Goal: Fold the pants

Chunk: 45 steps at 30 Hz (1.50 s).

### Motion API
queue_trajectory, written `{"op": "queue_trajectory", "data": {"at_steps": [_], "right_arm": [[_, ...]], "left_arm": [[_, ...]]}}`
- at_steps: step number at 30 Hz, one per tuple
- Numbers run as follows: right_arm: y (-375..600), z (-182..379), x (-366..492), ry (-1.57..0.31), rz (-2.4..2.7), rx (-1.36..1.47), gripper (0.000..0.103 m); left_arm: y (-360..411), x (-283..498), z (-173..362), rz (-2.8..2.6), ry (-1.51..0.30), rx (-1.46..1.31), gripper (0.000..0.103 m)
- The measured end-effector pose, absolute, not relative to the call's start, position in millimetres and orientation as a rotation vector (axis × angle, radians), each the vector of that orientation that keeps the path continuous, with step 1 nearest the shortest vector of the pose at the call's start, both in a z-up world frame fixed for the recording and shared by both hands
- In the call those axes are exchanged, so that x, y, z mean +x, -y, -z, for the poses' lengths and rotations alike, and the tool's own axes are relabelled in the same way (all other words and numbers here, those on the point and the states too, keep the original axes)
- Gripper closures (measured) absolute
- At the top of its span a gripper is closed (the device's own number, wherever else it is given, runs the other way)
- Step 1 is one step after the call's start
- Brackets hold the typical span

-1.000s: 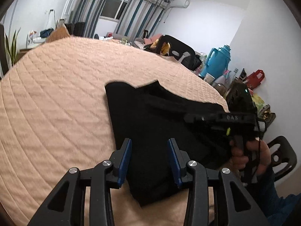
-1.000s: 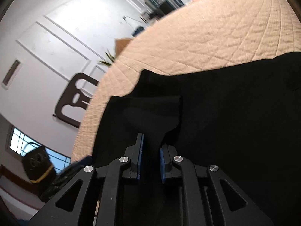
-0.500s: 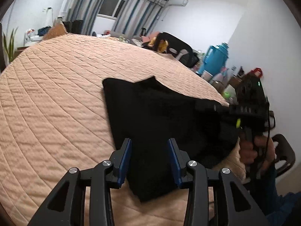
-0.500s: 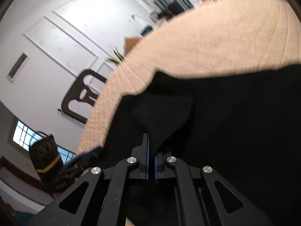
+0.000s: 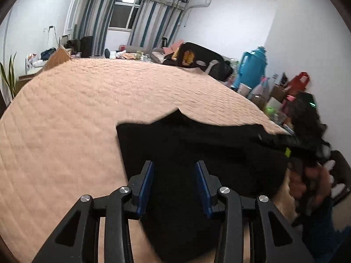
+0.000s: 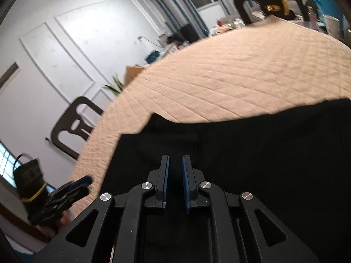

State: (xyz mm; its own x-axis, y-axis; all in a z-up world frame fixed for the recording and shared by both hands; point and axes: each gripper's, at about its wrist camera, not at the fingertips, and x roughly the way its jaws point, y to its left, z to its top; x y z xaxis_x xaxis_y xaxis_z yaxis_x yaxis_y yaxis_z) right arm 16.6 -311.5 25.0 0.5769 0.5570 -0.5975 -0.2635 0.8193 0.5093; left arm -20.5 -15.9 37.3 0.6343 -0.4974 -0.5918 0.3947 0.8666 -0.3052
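1. The black pants [image 5: 197, 153] lie in a compact dark bundle on the peach quilted bed cover [image 5: 92, 114], at the cover's near edge and toward its right side in the left wrist view.
2. The bundle's far edge is uneven: one corner pokes up past the rest, so the layers do not look squared.
3. The left gripper [image 5: 174, 182] hangs over the near part of the pants with its blue-padded fingers apart. No cloth is pinched between them; the fabric only shows below the gap.
4. The right gripper [image 6: 175, 182] is also above the pants, on the bundle's right side. Its jaws have just been opening from a shut pinch, and now a narrow gap stands between the pads. No raised fold is visible in that gap, so the cloth seems released.
5. In the left wrist view, the person's hand [image 5: 311, 175] holds the right gripper's handle beyond the right edge of the pants.
6. Judged step: a fold has been laid down and let go, with the task seemingly well along.
7. The next move likely calls for either gripper to find a free edge of the pants, close on it, and carry it across or tidy the far corner.
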Motion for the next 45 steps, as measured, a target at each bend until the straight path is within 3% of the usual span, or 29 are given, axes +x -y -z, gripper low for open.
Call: {"op": "queue_trajectory", "data": {"at_steps": [6,12,16,21,45], "right_arm": [[290.3,2.4,61.0,-0.954,-0.433,0.286,0.094],[298.4,-15.2,15.1,-0.827,-0.401,0.209,0.093],[290.7,6.7,-26.5,-0.848,-0.441,0.118,0.092],[305.8,11.7,-69.7,-0.739,-0.425,0.103,0.087],[357.3,2.1,-100.9,-0.683,-0.348,0.141,0.086]], "left_arm": [[49.9,46.7,-13.1,0.416,-0.893,-0.059,0.061],[47.7,0.8,-14.1,0.484,-0.851,-0.041,0.061],[38.2,-43.8,-8.6,0.517,-0.802,-0.024,0.061],[20.5,-70.9,-8.4,0.509,-0.760,-0.058,0.061],[1.4,-81.6,-3.2,0.514,-0.703,-0.151,0.061]]}}
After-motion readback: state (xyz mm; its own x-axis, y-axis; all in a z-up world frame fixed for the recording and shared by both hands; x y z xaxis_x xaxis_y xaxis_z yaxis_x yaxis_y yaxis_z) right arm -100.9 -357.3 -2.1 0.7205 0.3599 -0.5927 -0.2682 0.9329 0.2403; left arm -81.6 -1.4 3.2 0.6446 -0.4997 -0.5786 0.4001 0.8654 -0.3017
